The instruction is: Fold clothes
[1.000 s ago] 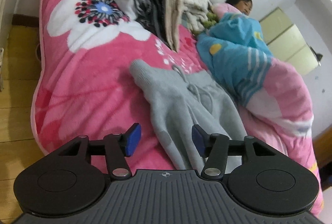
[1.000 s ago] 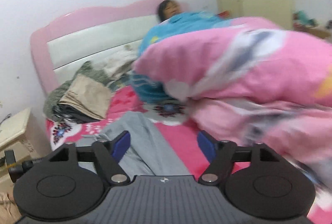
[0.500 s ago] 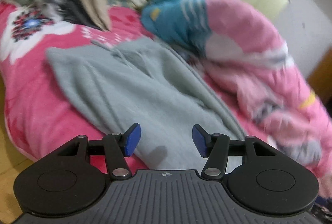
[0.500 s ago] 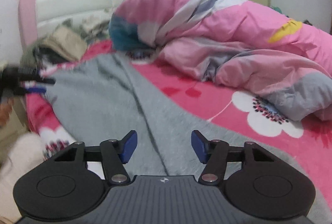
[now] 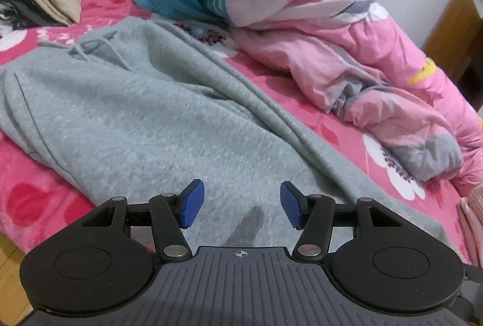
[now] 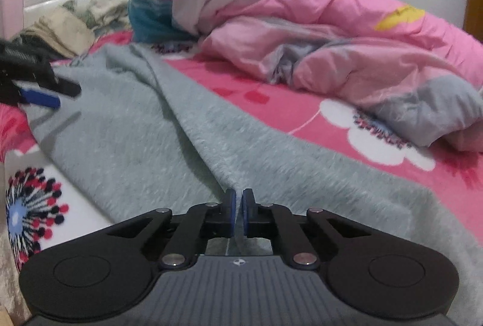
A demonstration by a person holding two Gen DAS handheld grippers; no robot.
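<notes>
Right gripper [image 6: 238,212] is pinched tight on the grey sweatpants [image 6: 169,151]; left gripper [image 5: 240,205] hovers half-open over them, holding nothing.

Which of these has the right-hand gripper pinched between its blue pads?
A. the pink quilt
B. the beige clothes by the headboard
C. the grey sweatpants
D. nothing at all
C: in the right wrist view the right gripper has its blue pads closed on a ridge of the grey sweatpants, well clear of the pink quilt.
</notes>
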